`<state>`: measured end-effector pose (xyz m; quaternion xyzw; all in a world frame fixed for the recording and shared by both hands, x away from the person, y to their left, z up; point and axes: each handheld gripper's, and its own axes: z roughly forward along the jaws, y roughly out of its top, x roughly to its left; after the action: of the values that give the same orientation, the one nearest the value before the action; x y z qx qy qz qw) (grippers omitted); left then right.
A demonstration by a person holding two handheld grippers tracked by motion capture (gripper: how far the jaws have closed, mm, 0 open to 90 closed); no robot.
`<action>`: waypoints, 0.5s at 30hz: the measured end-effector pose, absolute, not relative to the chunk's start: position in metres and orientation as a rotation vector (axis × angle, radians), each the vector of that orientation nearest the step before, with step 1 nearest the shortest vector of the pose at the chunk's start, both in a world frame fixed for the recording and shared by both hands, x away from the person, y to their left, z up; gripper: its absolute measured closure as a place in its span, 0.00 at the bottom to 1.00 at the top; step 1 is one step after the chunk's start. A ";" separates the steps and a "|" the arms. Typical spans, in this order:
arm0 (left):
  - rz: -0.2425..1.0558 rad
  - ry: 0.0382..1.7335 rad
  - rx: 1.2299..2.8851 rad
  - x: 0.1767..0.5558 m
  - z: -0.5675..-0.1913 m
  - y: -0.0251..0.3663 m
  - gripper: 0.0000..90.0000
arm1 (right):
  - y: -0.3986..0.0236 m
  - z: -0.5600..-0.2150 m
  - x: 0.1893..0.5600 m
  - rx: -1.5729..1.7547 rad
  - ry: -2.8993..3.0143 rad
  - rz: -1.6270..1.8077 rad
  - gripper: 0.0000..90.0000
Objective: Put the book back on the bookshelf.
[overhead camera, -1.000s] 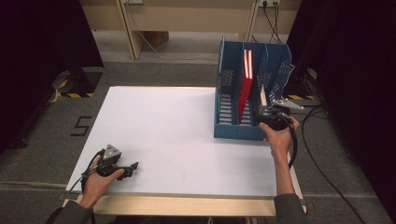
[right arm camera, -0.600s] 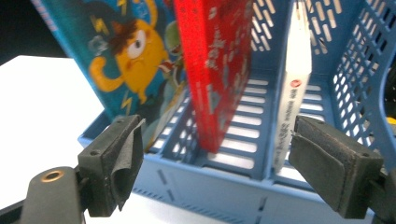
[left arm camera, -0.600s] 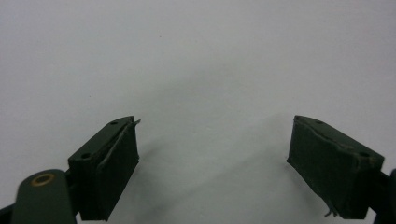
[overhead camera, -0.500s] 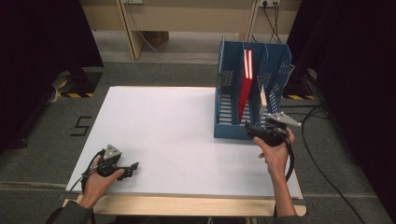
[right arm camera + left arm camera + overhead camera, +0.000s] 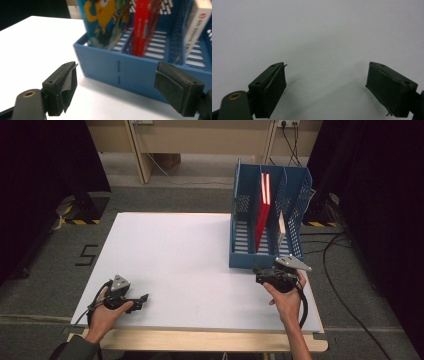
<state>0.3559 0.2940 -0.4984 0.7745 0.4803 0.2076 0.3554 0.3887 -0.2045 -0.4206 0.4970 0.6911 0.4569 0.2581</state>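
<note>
A blue three-slot file rack point(image 5: 260, 261) stands on the right of the white table point(image 5: 180, 250). A red book point(image 5: 262, 210) leans in its middle slot and a white book point(image 5: 281, 227) in its right slot. In the right gripper view a cartoon-covered book point(image 5: 105, 20) stands in the left slot, beside the red book point(image 5: 143, 25) and the white book point(image 5: 197, 27). My right gripper point(image 5: 257, 272) hovers just in front of the rack's front wall point(image 5: 130, 65). It is open point(image 5: 115, 72), its jaws have just been closing slightly from their widest, and nothing is between them. My left gripper point(image 5: 144, 299) rests near the front left, open point(image 5: 327, 66) over bare table.
Dark curtains flank the table on both sides. Cables point(image 5: 345, 290) trail on the floor to the right of the rack. A wooden strip point(image 5: 200, 340) runs along the table's near edge. Broad bare table lies between the two grippers.
My right gripper has drawn back from the rack's right slot toward the near edge and a little lower. The white book stays leaning in the rack. The left gripper has not moved.
</note>
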 end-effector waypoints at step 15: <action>0.527 1.229 2.018 0.355 -0.499 0.292 0.17 | -0.188 -0.436 0.362 1.313 1.953 1.279 0.18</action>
<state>0.3554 0.2921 -0.4993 0.7800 0.4752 0.2038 0.3525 0.3617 -0.1876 -0.4363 0.4770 0.7098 0.4647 0.2296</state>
